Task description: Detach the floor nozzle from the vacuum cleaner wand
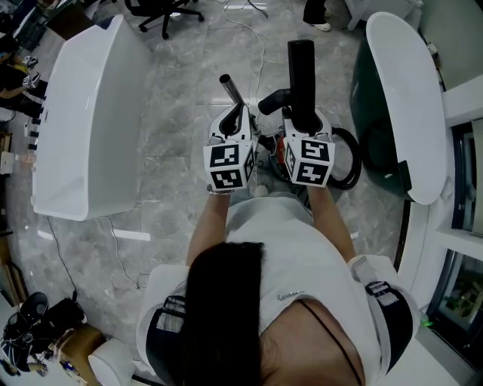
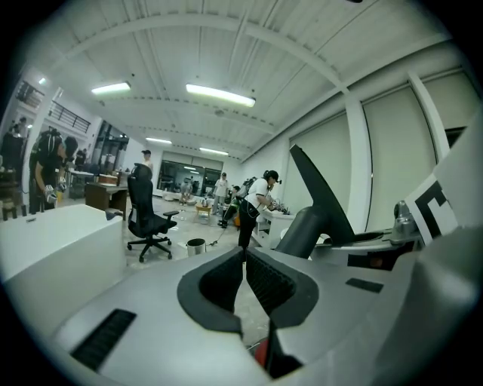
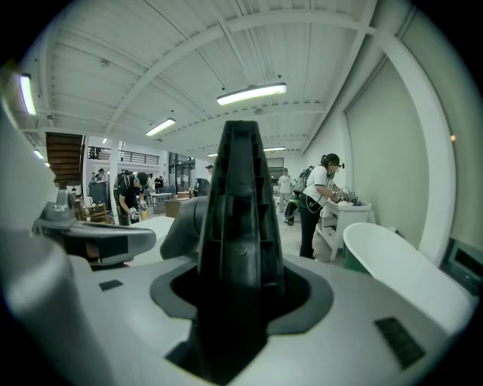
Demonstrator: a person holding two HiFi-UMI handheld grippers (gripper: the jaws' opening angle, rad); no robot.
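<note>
The black floor nozzle [image 1: 300, 66] stands upright in front of me, and my right gripper [image 1: 303, 122] is shut on its lower part. In the right gripper view the nozzle [image 3: 240, 219] fills the gap between the jaws of that gripper [image 3: 241, 298]. A dark grey neck [image 1: 273, 99] bends off the nozzle to the left. A slanted grey tube with a dark tip [image 1: 231, 90] shows just beyond my left gripper [image 1: 232, 121]. In the left gripper view that gripper [image 2: 244, 258] has its pads pressed together with nothing between them, and the nozzle [image 2: 317, 197] rises to its right.
A long white table [image 1: 83, 128] stands at the left and a white tub-shaped unit [image 1: 404, 98] at the right. A black hose loop [image 1: 352, 160] lies by the right gripper. An office chair [image 1: 162, 11] and cables are on the marble floor ahead. People work in the background.
</note>
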